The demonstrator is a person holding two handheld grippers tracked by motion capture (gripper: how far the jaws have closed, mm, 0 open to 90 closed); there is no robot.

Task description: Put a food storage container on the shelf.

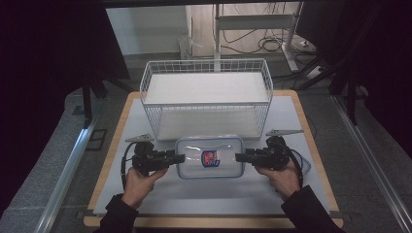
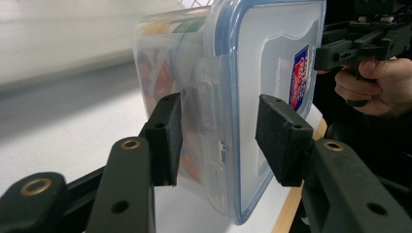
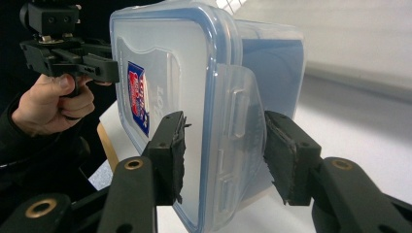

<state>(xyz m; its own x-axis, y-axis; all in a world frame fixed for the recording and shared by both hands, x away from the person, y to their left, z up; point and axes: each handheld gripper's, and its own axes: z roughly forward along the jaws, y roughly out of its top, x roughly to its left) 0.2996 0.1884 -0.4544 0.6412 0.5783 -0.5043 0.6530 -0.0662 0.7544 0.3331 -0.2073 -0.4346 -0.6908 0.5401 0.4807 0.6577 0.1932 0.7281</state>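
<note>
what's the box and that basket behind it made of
Box: looks like clear, glossy plastic with a blue seal; contents show through its walls, and moulded clip flaps sit on its ends. Basket: probably white-coated metal wire, going by its thin open grid.

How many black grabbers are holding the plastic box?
2. The left gripper clamps the plastic box at its left end, over the side clip. The right gripper clamps its right end the same way. Both sit in front of the white wire basket.
</note>
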